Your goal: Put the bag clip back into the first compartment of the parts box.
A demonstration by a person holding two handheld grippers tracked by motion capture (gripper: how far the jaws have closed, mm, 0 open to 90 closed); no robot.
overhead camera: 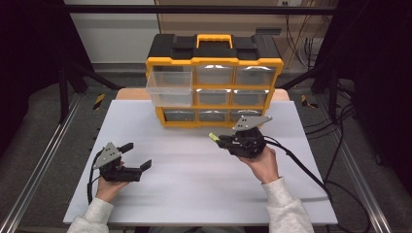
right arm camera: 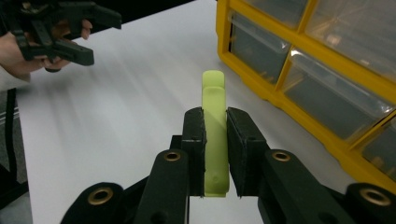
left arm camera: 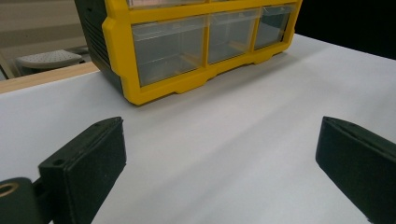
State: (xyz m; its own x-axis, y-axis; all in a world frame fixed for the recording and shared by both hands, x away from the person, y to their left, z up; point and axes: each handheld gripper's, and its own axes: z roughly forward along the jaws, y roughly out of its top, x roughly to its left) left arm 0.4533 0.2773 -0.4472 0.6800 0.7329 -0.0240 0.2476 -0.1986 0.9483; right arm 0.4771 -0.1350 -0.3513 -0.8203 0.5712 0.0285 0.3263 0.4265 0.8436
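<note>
Lime-green plastic clip [right arm camera: 215, 135] pinched flat between the jaws of the right gripper [right arm camera: 215, 144], tip poking out, above the white table [overhead camera: 194, 174] near the yellow drawer organizer [overhead camera: 214, 87]. Probably light, stiff, a bit slick; best clamped mid-body. Left gripper [overhead camera: 135, 156] spread wide, holding nothing.

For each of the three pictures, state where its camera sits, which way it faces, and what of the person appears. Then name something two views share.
High view: above the person's side, looking forward and down at the white table; both hands and sleeves show.
Left gripper view: on the left tongs, open, facing the yellow-and-black plastic drawer cabinet.
Right gripper view: on the right tongs, shut on a pale green plastic strip; the other hand holding the left tongs shows at upper left.
Shared: all three show the drawer cabinet.
</note>
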